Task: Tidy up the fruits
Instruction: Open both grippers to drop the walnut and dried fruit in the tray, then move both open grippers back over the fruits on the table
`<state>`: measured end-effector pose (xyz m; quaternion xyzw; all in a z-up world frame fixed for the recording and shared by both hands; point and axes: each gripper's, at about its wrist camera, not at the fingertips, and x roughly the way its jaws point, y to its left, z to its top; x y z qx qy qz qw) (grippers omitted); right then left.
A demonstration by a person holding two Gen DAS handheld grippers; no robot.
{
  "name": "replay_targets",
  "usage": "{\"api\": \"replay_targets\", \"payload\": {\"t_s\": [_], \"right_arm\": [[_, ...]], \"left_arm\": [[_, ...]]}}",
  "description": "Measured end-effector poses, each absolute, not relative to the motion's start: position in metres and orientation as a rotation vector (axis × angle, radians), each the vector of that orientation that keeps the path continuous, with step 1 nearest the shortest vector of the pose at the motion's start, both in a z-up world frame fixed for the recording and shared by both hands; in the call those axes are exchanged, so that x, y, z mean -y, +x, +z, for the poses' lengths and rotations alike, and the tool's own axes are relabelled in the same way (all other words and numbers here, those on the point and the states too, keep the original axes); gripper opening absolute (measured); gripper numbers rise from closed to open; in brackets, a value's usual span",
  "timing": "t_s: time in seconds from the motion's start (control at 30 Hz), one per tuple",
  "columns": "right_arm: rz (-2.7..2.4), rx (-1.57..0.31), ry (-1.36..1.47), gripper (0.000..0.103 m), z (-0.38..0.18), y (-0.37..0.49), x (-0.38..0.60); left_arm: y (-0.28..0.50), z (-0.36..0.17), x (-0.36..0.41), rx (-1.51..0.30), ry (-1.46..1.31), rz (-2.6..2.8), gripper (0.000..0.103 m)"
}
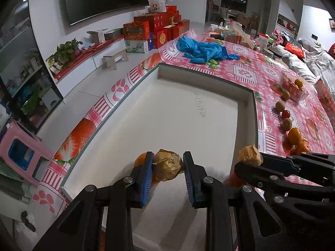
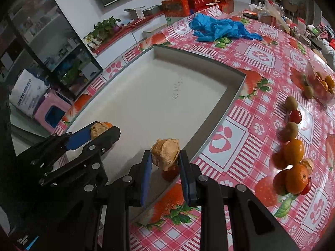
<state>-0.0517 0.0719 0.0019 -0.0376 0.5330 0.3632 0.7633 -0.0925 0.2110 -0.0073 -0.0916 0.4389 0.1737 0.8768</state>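
Observation:
My left gripper [image 1: 168,167] is shut on a tan papery husk fruit [image 1: 167,168] over the near end of the white tray [image 1: 167,108], with an orange fruit [image 1: 139,159] just behind its left finger. My right gripper [image 2: 164,163] is shut on a second husk fruit [image 2: 165,153] at the tray's near right rim, above a small red fruit [image 2: 170,172]. The right gripper also shows in the left wrist view [image 1: 250,156]. A row of kiwis, a cherry tomato [image 2: 295,116] and oranges [image 2: 294,151] lies on the tablecloth to the right.
A clear plastic box of fruit [image 2: 320,85] sits at the far right. A crumpled blue plastic bag [image 2: 217,29] lies beyond the tray. Red gift boxes [image 1: 155,29] stand at the table's far end. The floor drops off left of the table.

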Motion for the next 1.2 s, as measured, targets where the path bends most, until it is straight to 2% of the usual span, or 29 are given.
{"api": "replay_targets", "payload": {"t_s": [0.1, 0.13, 0.17, 0.2, 0.27, 0.3, 0.33, 0.4, 0.57, 0.63, 1.0, 1.2], "right_arm": [[0.792, -1.162, -0.063, 0.036, 0.003, -0.050, -0.070], [0.790, -1.161, -0.054, 0.036, 0.003, -0.050, -0.070], [0.785, -1.161, -0.047, 0.036, 0.004, -0.049, -0.068], [0.776, -1.164, -0.040, 0.041, 0.004, -0.047, -0.066], [0.771, -1.172, -0.018, 0.061, 0.004, -0.043, -0.062], [0.762, -1.173, -0.009, 0.073, 0.005, -0.041, -0.059], [0.757, -1.173, -0.003, 0.081, 0.005, -0.040, -0.057], [0.757, -1.171, 0.017, 0.082, 0.008, -0.039, -0.052], [0.735, -1.144, 0.042, 0.093, 0.021, -0.035, -0.033], [0.725, -1.132, 0.064, 0.103, 0.026, -0.033, -0.022], [0.587, -1.072, 0.190, 0.103, 0.046, -0.009, 0.079], [0.416, -1.088, 0.223, 0.103, 0.028, 0.001, 0.145]], "left_arm": [[-0.093, -0.007, -0.212, -0.919, -0.203, 0.360, 0.031], [-0.094, -0.007, -0.213, -0.920, -0.210, 0.363, 0.034], [-0.095, -0.006, -0.216, -0.919, -0.214, 0.375, 0.051], [-0.097, -0.005, -0.219, -0.907, -0.215, 0.414, 0.071], [-0.103, -0.001, -0.226, -0.872, -0.228, 0.458, 0.084], [-0.106, 0.001, -0.230, -0.858, -0.255, 0.453, 0.084], [-0.107, 0.002, -0.233, -0.860, -0.278, 0.442, 0.084], [-0.106, 0.004, -0.236, -0.871, -0.309, 0.429, 0.084], [-0.103, 0.013, -0.226, -0.876, -0.290, 0.413, 0.084], [-0.101, 0.017, -0.220, -0.882, -0.285, 0.386, 0.084], [-0.081, 0.056, -0.157, -0.862, -0.183, 0.256, 0.084], [-0.066, 0.070, -0.119, -0.879, -0.150, 0.173, 0.084]]}}
